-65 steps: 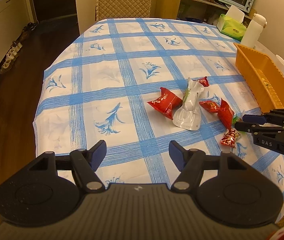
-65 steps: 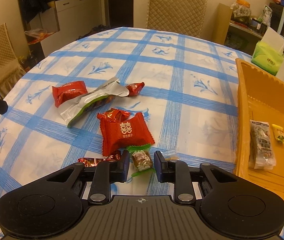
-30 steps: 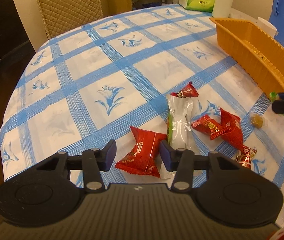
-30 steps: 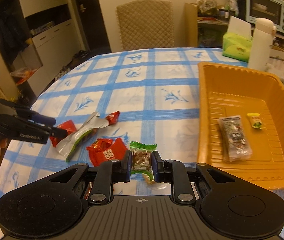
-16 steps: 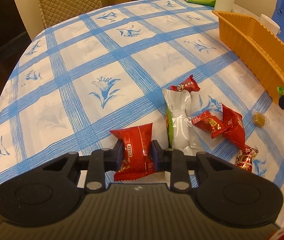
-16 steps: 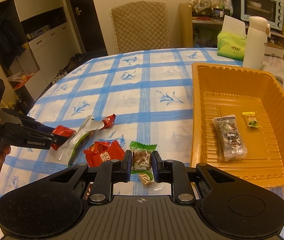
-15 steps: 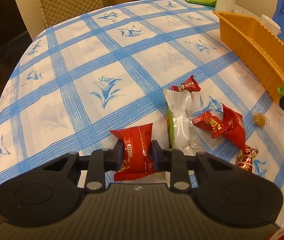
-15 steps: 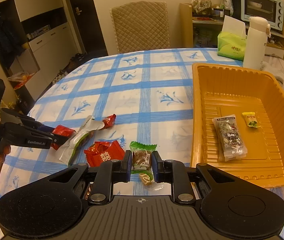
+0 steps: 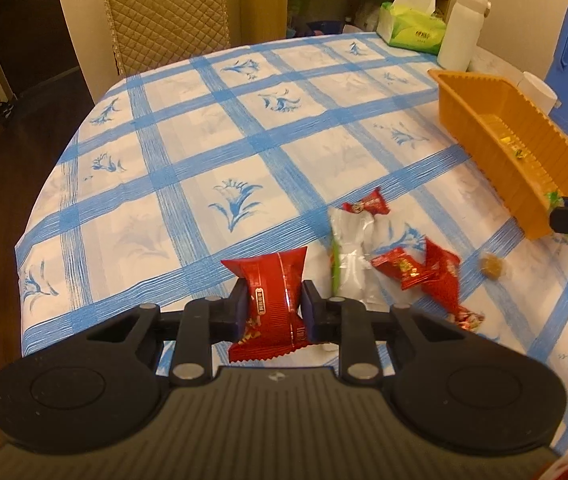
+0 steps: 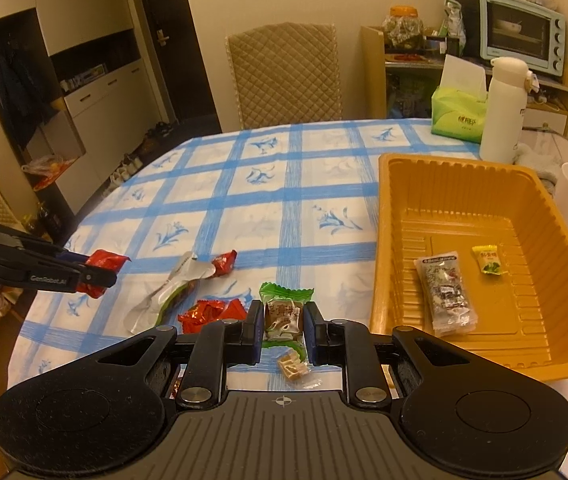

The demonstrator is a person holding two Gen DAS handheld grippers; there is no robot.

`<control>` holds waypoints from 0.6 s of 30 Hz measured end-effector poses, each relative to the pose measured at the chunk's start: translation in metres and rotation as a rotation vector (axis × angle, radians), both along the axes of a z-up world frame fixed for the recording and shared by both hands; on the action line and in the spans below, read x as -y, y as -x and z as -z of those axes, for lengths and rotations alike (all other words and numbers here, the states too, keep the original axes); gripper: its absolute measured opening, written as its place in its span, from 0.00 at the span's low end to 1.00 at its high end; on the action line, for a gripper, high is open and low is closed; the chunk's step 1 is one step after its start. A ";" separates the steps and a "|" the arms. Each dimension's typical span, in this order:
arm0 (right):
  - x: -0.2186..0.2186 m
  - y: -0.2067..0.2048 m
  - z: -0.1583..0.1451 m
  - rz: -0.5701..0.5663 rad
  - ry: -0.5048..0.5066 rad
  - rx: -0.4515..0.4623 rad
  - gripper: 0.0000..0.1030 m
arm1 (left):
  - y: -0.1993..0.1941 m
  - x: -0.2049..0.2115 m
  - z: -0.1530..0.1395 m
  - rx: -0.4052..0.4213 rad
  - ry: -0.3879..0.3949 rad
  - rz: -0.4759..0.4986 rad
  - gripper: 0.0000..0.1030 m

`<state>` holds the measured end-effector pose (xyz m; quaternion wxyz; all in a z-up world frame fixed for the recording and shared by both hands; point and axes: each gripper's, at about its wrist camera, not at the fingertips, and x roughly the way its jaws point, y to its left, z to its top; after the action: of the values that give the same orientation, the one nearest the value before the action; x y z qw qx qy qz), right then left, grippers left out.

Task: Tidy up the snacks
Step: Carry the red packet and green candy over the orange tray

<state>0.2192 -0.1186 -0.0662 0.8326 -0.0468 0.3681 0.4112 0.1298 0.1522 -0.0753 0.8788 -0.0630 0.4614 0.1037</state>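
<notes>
- Red foil was what the left gripper (image 9: 274,308) pinched: the red packet (image 9: 272,300) sat clamped across its middle between both fingers, lifted off the cloth (image 9: 204,152), its crimped ends sticking out above and below
- Slick film under a narrow pinch looked likely to slide; a quick swing toward the bin (image 9: 523,160) could have let the packet twist or drop short of it
- The right gripper (image 10: 284,326) was closed on the green candy (image 10: 284,312), held by its body with the frilled ends free, just beside the bin's near left corner
- That candy was small and stiff-wrapped, so a slack squeeze could have flicked it out; opening before it was past the bin wall (image 10: 379,240) would have put it back on the cloth
- A loose toffee (image 10: 292,366) lay right beneath the right gripper, and lowering there risked knocking it off the table's near edge
- The two grippers were headed for one bin, judging by the task, and might have collided at its rim
- Further out, a silver pouch (image 9: 349,264), a small red sweet (image 9: 367,204) touching it and a heap of red wrappers (image 9: 423,272) lay waiting, easily scattered by a low pass
- Inside the bin lay a dark packet (image 10: 445,292) and a yellow sweet (image 10: 488,260); a hard toss could have bounced off them
</notes>
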 end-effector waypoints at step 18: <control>0.085 -0.028 -0.017 0.113 -0.031 0.005 0.20 | -0.052 0.129 -0.045 0.105 0.092 0.191 0.23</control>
<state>0.2473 -0.2032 -0.0497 0.8559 -0.0141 0.3618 0.3692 0.1823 0.0232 -0.0301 0.9039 -0.0647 0.4228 -0.0052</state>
